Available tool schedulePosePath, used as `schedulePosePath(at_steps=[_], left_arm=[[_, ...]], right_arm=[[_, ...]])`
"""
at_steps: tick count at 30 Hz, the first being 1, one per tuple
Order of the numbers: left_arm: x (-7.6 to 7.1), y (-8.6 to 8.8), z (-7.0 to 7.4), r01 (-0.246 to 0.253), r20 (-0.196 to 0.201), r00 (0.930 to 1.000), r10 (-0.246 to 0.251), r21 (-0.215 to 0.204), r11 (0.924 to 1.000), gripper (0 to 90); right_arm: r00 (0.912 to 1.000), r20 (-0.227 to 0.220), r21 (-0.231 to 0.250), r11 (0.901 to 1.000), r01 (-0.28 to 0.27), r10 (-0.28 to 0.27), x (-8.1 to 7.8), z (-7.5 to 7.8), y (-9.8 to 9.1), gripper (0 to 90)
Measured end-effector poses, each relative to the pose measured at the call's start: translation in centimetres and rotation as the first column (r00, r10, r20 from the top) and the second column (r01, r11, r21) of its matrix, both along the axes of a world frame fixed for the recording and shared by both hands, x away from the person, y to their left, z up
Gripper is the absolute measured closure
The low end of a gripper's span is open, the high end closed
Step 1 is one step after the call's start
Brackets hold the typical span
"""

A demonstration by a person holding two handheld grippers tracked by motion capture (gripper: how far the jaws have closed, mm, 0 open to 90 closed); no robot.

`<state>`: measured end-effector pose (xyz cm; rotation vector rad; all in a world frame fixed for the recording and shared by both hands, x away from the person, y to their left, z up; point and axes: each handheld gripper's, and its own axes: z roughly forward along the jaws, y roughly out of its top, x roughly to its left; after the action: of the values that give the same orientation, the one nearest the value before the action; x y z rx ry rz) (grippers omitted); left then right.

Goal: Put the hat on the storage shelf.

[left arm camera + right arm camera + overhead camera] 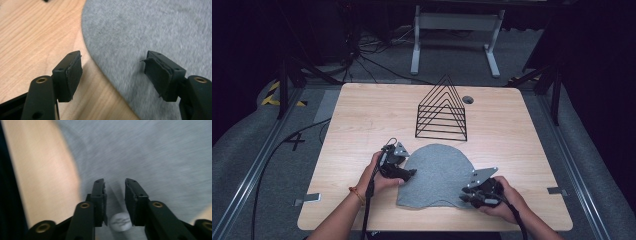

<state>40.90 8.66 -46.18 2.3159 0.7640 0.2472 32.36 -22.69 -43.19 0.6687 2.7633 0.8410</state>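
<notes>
Both my tongs at the grey felt hat, one on each side of it.

My left gripper [408,174] sits at the left edge of the grey felt hat [439,172], jaws spread wide; in the left gripper view one pad [75,72] hangs over the bare wooden table [362,115] and the other over the felt, pinching nothing. The hat lies flat near the front of the table, before the black wire rack [442,111]. My right gripper [467,197] is at the hat's lower right corner, jaws narrowly apart over the felt, gripping nothing.
</notes>
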Motion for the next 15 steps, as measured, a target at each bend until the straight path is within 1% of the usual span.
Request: schedulePosePath(at_steps=[1, 2, 3, 4, 5, 6, 8, 9, 10, 11, 12, 13, 14, 15], left_arm=[[0.3, 0.1, 0.1, -0.006, -0.004, 1.0000, 0.006, -0.014, 0.9999, 29.8], [0.5, 0.1, 0.1, -0.008, 0.000, 1.0000, 0.008, -0.022, 0.9997, 29.6], [0.7, 0.1, 0.3, -0.015, -0.005, 0.9999, 0.015, -0.018, 0.9997, 29.6], [0.9, -0.1, 0.2, -0.016, 0.004, 0.9999, 0.016, -0.014, 0.9998, 30.2], [1.1, -0.2, 0.2, -0.010, -0.001, 0.9999, 0.010, -0.009, 0.9999, 30.3], [1.3, -0.3, 0.2, -0.001, -0.021, 0.9998, 0.001, -0.014, 0.9999, 29.4], [1.7, -0.5, 0.1, -0.004, -0.015, 0.9999, 0.003, -0.015, 0.9999, 29.8], [1.8, -0.6, 0.1, -0.007, -0.014, 0.9999, 0.007, -0.008, 0.9999, 29.7], [2.1, -0.6, 0.1, 0.002, -0.011, 0.9999, -0.002, -0.006, 1.0000, 29.7], [2.2, -0.7, -0.1, -0.004, -0.002, 1.0000, 0.004, -0.006, 1.0000, 30.0], [2.5, -0.7, -0.3, -0.007, -0.008, 0.9999, 0.006, -0.007, 1.0000, 30.2], [2.6, -0.7, -0.4, -0.005, -0.006, 1.0000, 0.005, -0.019, 0.9998, 29.3], [2.6, -0.6, -0.4, -0.004, -0.005, 1.0000, 0.004, -0.023, 0.9997, 29.8], [2.6, -0.7, -0.4, -0.008, -0.005, 1.0000, 0.008, -0.026, 0.9996, 30.5]], right_arm=[[0.9996, 0.014, 0.021, 0.9995, 0.022, -0.023, 0.6, 0.3, -0.4, 64.3], [0.9953, 0.049, 0.047, 0.9956, 0.081, -0.084, 1.8, 0.9, -1.2, 60.9], [0.9922, 0.075, 0.052, 0.9940, 0.096, -0.100, 2.5, 1.1, -1.6, 59.9], [0.9873, 0.085, 0.058, 0.9899, 0.129, -0.134, 3.4, 1.2, -2.1, 58.7], [0.9818, 0.080, 0.065, 0.9838, 0.167, -0.172, 4.5, 1.1, -2.6, 56.4], [0.9777, 0.074, 0.067, 0.9791, 0.192, -0.197, 5.5, 0.8, -2.9, 53.3], [0.9725, 0.056, 0.088, 0.9713, 0.221, -0.226, 7.1, 0.1, -3.4, 49.2], [0.9702, 0.047, 0.093, 0.9681, 0.233, -0.238, 7.6, -0.2, -3.5, 46.8], [0.9688, 0.033, 0.107, 0.9647, 0.241, -0.246, 8.1, -0.6, -3.5, 44.7], [0.9683, 0.024, 0.108, 0.9636, 0.245, -0.249, 8.6, -1.0, -3.4, 42.6], [0.9667, 0.033, 0.087, 0.9643, 0.250, -0.254, 8.8, -1.3, -3.1, 41.2], [0.9664, 0.042, 0.064, 0.9659, 0.251, -0.254, 8.9, -1.5, -2.8, 41.1], [0.9659, 0.048, 0.051, 0.9663, 0.252, -0.255, 9.2, -1.8, -2.5, 40.4], [0.9647, 0.040, 0.065, 0.9641, 0.258, -0.260, 9.3, -1.9, -2.5, 41.5]])
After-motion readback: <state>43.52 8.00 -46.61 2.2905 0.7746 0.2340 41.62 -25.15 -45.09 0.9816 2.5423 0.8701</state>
